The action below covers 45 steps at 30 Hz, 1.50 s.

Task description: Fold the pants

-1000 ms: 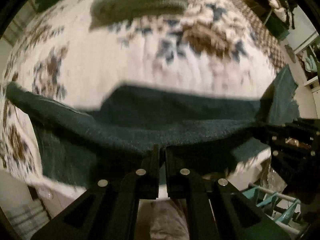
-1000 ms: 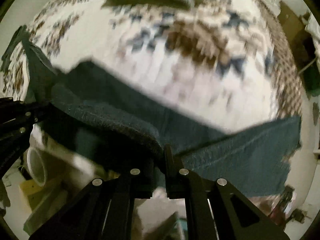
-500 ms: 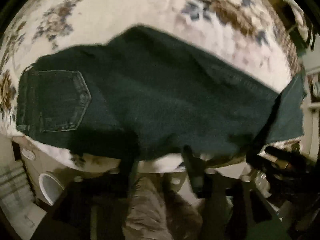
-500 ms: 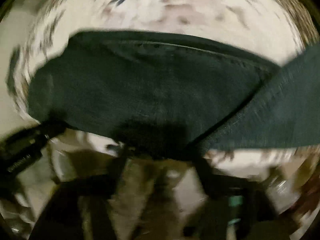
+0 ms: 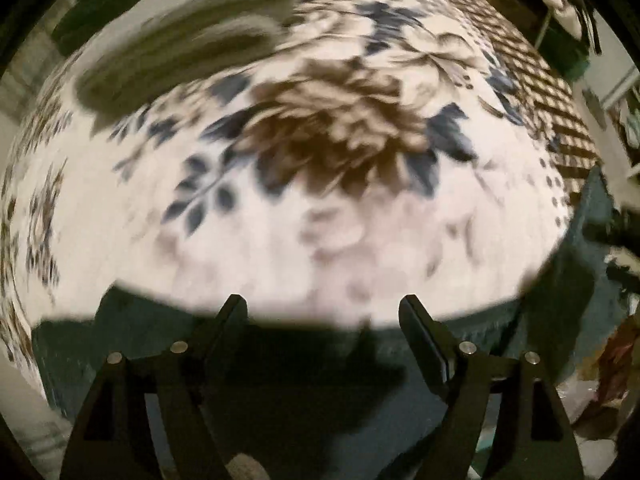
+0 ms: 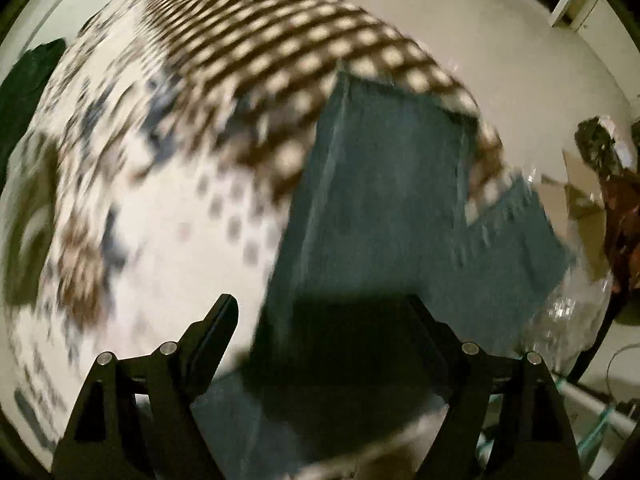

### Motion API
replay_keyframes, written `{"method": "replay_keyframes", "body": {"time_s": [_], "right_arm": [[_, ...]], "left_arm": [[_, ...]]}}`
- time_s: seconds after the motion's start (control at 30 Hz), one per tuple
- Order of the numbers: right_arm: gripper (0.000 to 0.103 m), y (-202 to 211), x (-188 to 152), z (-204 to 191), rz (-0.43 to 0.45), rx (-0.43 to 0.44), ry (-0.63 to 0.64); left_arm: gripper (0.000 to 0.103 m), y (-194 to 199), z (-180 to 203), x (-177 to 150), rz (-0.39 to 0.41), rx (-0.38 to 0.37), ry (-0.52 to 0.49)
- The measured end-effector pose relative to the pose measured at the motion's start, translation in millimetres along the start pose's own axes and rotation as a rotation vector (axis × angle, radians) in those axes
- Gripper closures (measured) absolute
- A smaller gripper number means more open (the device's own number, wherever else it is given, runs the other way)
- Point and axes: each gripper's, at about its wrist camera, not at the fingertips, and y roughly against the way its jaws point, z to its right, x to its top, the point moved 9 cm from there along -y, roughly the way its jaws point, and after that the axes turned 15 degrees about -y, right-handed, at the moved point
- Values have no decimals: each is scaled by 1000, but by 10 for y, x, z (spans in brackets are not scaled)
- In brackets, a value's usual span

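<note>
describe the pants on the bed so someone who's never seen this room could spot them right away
Find the bed with the floral and checked blanket. The pants lie along its near edge, under both open grippers, left and right. They are plain dark teal denim, the only unpatterned dark cloth on that pale blanket.

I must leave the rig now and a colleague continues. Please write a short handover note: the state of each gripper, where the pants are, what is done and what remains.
Left gripper: open, holding nothing, above the near edge of the dark teal denim pants.
Right gripper: open, empty, over the pants.
The pants lie flat on the white floral bedspread; the leg end reaches the brown checked border and partly hangs off the bed edge.
Done: pants laid out and let go.
Left: the folding; no finished fold is visible, and both views are blurred.
A folded grey-green garment lies at the far side.
</note>
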Motion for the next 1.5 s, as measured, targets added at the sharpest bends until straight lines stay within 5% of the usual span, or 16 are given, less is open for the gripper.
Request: {"method": "replay_keyframes", "body": {"time_s": [0.17,0.27,0.33,0.47,0.6,0.67,0.8,0.97,1.07,1.17,1.37,1.43,1.5], "right_arm": [[23,-367,264,45,-51,-110,-20],[80,-130,271,461,-10,-94,-95],[93,46,194,869,-11,-58,-192],[96,271,-131,1692,-4,-39,-294],[97,246,-382,2246,-37,6,-400],[97,196,-391,2197,-50,57,-438],[97,480,-190,1931,2,246,-435],[98,1383,-23,1218,137,526,-325],[98,1717,67,1202,228,621,-286],[98,1471,49,1534,233,591,-320],[95,302,-232,2291,72,310,-384],[90,363,-291,2385,79,330,-396],[33,490,-325,2423,79,281,-385]], "left_arm": [[26,-222,103,226,-28,17,-33],[26,-210,127,224,-37,2,-38],[26,-173,178,188,-38,-19,-51],[26,-115,326,22,-52,-61,-72],[26,-119,489,-111,-68,-94,-70],[26,-131,542,-188,-74,-104,-68],[26,-82,693,-263,-73,-119,-66],[26,246,634,-161,0,-122,-22],[26,444,585,-32,63,-109,3],[26,483,562,123,103,-89,0],[26,218,657,-71,45,-72,-18],[26,141,655,-189,25,-77,-10],[26,133,627,-288,14,-85,3]]}}
